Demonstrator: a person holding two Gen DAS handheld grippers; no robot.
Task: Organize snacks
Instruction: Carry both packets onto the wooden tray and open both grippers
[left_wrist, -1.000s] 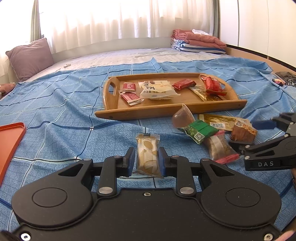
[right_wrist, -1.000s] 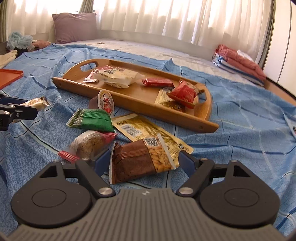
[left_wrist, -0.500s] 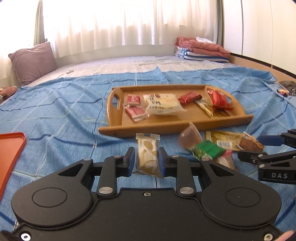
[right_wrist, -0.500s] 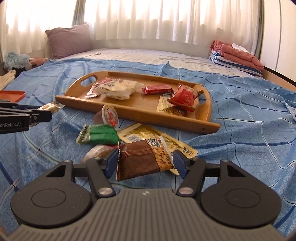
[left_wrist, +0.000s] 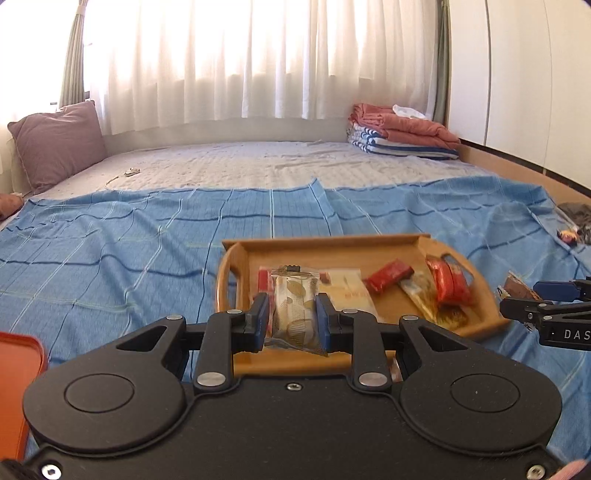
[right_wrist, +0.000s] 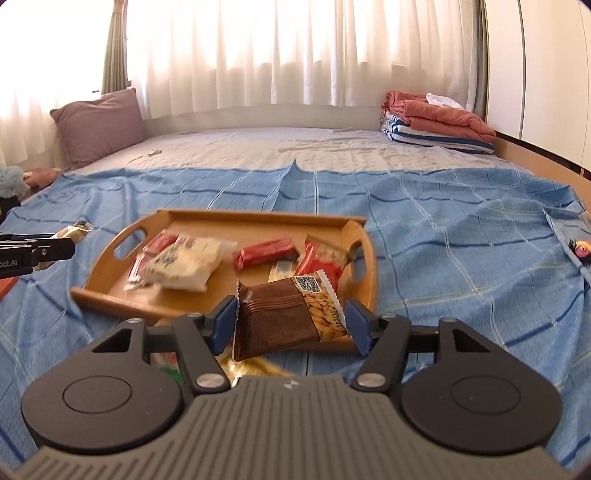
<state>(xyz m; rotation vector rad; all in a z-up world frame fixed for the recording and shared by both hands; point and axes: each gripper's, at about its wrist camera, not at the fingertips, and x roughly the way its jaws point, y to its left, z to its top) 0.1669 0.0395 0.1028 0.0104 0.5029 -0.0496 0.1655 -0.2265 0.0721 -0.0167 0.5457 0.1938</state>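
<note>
Bed, blue checked sheet (left_wrist: 110, 258); wooden tray (right_wrist: 110, 273) mid-frame, part-filled; left gripper (left_wrist: 291, 321) nearly closed, clamping cream wafer packet (left_wrist: 293, 314); right gripper (right_wrist: 291, 325) half-spread, pinching brown peanut packet (right_wrist: 291, 317); carry step; next: lower over tray, release.

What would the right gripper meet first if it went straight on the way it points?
Probably the wooden tray: the right gripper, its jaws shut on a brown snack pack, points at the tray's near rim. Depth is unclear.
</note>
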